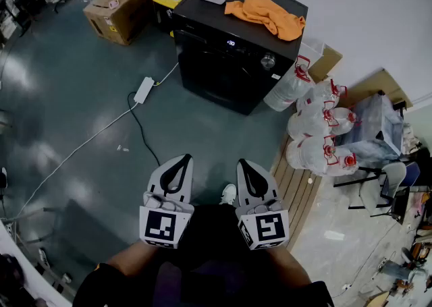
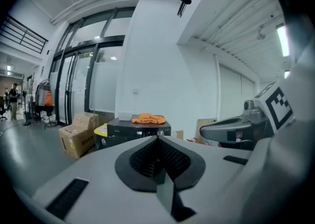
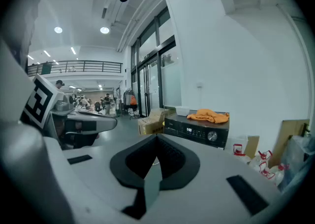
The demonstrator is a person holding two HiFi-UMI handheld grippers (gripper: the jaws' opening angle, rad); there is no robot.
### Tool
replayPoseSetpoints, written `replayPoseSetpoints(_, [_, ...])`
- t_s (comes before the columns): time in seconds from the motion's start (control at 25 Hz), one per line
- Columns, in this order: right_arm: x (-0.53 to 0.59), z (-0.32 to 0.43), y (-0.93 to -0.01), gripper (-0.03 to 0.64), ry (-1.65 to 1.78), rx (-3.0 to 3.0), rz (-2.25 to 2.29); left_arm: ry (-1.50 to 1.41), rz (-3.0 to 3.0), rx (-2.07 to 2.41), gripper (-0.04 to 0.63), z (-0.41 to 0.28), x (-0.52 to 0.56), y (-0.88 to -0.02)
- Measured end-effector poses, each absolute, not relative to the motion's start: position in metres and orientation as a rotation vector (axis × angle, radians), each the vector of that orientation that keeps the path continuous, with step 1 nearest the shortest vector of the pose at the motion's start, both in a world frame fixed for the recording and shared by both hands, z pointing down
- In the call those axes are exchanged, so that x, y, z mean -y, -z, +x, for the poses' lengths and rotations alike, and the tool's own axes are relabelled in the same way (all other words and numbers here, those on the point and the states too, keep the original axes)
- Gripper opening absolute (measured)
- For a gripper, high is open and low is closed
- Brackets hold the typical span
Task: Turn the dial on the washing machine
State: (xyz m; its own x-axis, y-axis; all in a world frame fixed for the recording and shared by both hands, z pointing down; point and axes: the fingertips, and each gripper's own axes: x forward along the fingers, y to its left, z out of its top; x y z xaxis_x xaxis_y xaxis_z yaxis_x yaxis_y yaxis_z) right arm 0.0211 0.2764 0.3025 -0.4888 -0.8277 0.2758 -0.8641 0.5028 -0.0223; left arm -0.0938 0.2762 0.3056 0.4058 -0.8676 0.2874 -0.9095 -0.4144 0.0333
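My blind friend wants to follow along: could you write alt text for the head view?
From above, a black washing machine with a silver dial stands across the floor, an orange cloth on top. At the bottom, the left gripper and right gripper point toward it, shut and empty.

1. Left gripper (image 2: 157, 139): fingers pressed together, nothing between them.
2. Washer (image 2: 129, 130): black, beyond the fingertips, well apart; lit display on its front panel.
3. Dial (image 2: 160, 133): right end of that panel.
4. Orange cloth (image 2: 147, 118): crumpled on the washer's top.
5. Cardboard box (image 2: 78, 138): on the floor, left of the washer.
6. Right gripper (image 2: 206, 132): at right, bearing a marker cube (image 2: 278, 108).
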Motion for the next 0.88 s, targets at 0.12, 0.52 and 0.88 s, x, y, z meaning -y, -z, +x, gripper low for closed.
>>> replayPoseSetpoints(0.12, [-0.281, 0.021, -0.300, 0.014, -0.233, 2.511, 1.455, -0.323, 2.486, 1.591, 0.014, -0.095, -0.279, -0.301])
replayPoseSetpoints(0.52, [-0.287, 0.011, -0.293, 0.014, -0.232, 2.522, 1.470, -0.321, 2.506, 1.588, 0.014, -0.106, -0.285, -0.295])
replayPoseSetpoints(0.88, [-0.294, -0.027, -0.283, 0.015, -0.225, 2.550, 1.525, -0.325, 2.535, 1.581, 0.014, -0.146, -0.291, -0.284])
